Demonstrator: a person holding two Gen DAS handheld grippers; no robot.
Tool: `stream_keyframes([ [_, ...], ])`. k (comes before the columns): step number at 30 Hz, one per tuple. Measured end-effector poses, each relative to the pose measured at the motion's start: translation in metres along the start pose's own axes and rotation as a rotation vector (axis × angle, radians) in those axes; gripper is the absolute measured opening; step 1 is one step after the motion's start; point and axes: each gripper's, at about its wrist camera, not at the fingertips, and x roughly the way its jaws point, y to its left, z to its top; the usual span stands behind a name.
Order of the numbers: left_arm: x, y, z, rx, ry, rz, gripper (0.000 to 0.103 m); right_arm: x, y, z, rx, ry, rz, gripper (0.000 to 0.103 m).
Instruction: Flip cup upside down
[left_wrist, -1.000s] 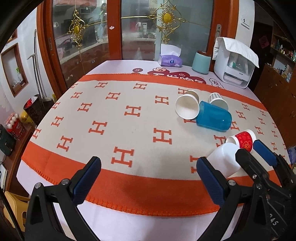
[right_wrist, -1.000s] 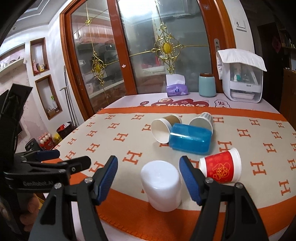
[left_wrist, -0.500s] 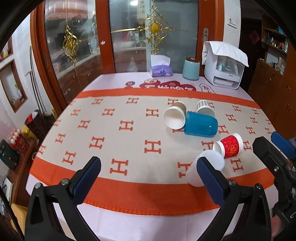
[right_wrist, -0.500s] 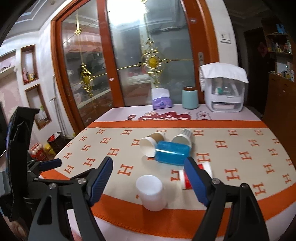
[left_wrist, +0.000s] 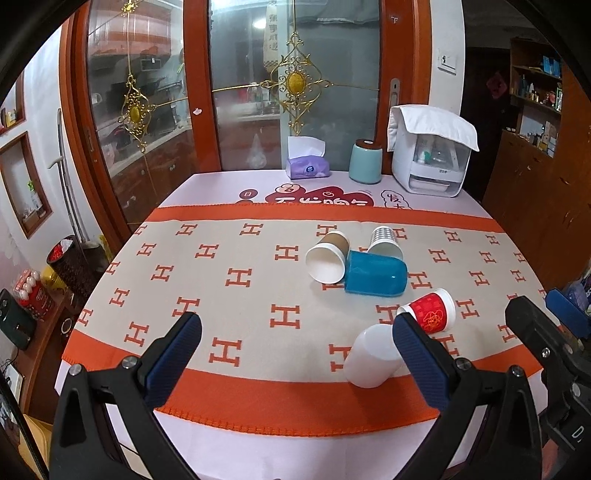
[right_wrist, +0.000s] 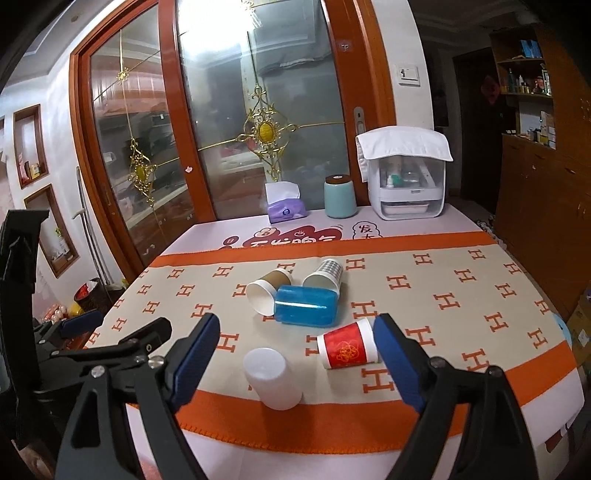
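A white plastic cup (right_wrist: 272, 377) stands upside down on the orange border of the cloth near the table's front edge; it also shows in the left wrist view (left_wrist: 371, 357). A red paper cup (right_wrist: 348, 344) lies on its side just right of it. Behind lie a blue plastic cup (right_wrist: 306, 306), a brown paper cup (right_wrist: 265, 291) and a silver-patterned paper cup (right_wrist: 325, 275), all on their sides. My right gripper (right_wrist: 295, 363) is open and empty, back from the white cup. My left gripper (left_wrist: 295, 360) is open and empty, left of the white cup.
The table carries a beige and orange H-patterned cloth (left_wrist: 236, 273). At the far edge stand a purple tissue box (left_wrist: 307, 165), a teal canister (left_wrist: 365, 162) and a white appliance under a towel (left_wrist: 430, 155). Glass doors stand behind. A wooden cabinet (right_wrist: 546, 206) stands at right.
Both grippers have pulled back and up from the table. The right gripper, which stood around the upside-down white cup, is now clear of it. The cups have not moved.
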Motion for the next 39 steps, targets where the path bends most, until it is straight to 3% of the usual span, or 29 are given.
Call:
stream_keyframes([
  [39, 0.016, -0.003, 0.008, -0.021, 0.012, -0.01, 0.102, 0.015, 0.004, -0.001, 0.005, 0.016, -0.001, 0.086],
])
